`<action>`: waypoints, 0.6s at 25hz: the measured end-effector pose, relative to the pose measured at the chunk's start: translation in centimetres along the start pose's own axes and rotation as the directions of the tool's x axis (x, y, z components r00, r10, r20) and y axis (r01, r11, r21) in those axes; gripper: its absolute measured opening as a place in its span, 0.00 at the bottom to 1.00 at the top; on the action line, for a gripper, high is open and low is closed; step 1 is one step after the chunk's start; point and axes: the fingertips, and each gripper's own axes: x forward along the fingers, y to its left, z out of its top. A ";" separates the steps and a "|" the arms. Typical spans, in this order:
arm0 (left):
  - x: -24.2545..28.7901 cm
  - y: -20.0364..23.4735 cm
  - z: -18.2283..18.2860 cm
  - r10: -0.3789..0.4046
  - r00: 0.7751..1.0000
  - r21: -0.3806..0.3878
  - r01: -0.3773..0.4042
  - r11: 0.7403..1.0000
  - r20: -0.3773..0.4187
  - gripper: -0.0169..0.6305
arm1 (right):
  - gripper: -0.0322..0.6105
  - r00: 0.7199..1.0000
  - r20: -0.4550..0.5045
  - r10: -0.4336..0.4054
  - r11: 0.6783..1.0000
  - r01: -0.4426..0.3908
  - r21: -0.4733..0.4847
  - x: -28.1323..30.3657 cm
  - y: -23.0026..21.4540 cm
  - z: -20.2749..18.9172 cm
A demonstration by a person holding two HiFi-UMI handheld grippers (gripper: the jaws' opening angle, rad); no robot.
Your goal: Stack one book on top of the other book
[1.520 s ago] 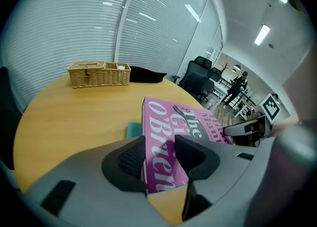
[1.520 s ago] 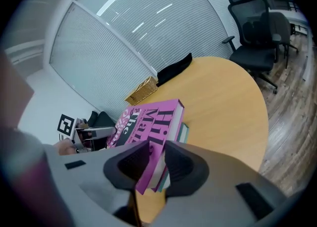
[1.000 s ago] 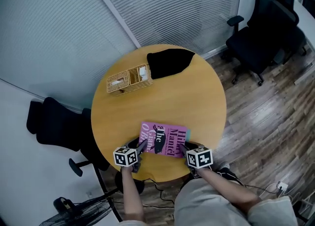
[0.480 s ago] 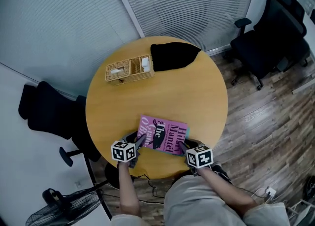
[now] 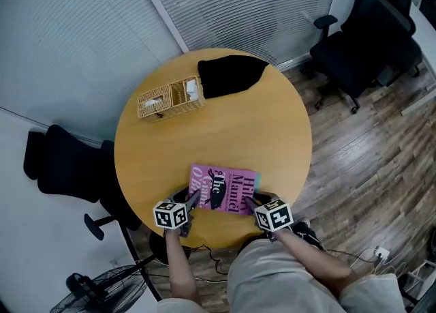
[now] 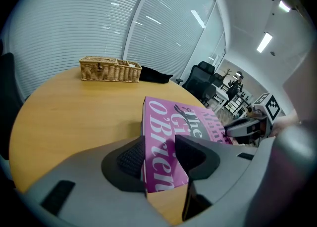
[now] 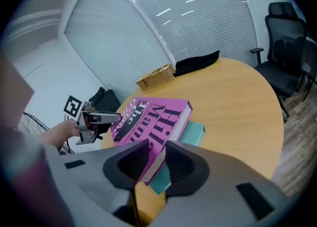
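A pink book (image 5: 226, 189) lies on top of a teal book (image 7: 193, 132) near the front edge of the round wooden table (image 5: 204, 134). The teal one shows only as an edge under the pink cover. My left gripper (image 5: 193, 200) is at the pink book's (image 6: 183, 122) near left corner. That corner sits between its jaws, one pad against the book's edge, the other jaw just off the cover. My right gripper (image 5: 251, 202) is at the near right corner, its jaws closed on the pink book (image 7: 148, 114).
A wicker basket (image 5: 170, 99) and a black cloth (image 5: 228, 75) lie at the table's far side. Black office chairs stand at the right (image 5: 361, 39) and the left (image 5: 65, 168). A fan (image 5: 102, 291) stands on the floor at the lower left.
The head view has shifted a little. The books and both grippers keep their places at the pink book's near corners.
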 end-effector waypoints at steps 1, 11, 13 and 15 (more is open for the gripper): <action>0.1 0.0 -0.1 -0.003 1.000 -0.001 0.003 1.000 -0.004 0.35 | 0.22 1.000 -0.001 -0.001 1.000 0.001 0.001 0.1 0.0 -0.1; 1.2 0.0 -1.0 -0.026 0.999 -0.001 0.026 1.000 -0.022 0.35 | 0.22 1.000 -0.015 -0.018 1.000 0.018 0.016 0.3 -0.7 -1.2; 1.5 0.0 -1.0 -0.030 0.999 -0.002 0.030 1.000 -0.026 0.35 | 0.22 1.000 -0.020 -0.019 1.000 0.020 0.017 0.5 -0.9 -1.3; 1.7 0.0 -1.2 -0.032 0.999 -0.003 0.032 0.999 -0.031 0.35 | 0.22 0.999 -0.025 -0.022 1.000 0.023 0.020 0.5 -1.0 -1.5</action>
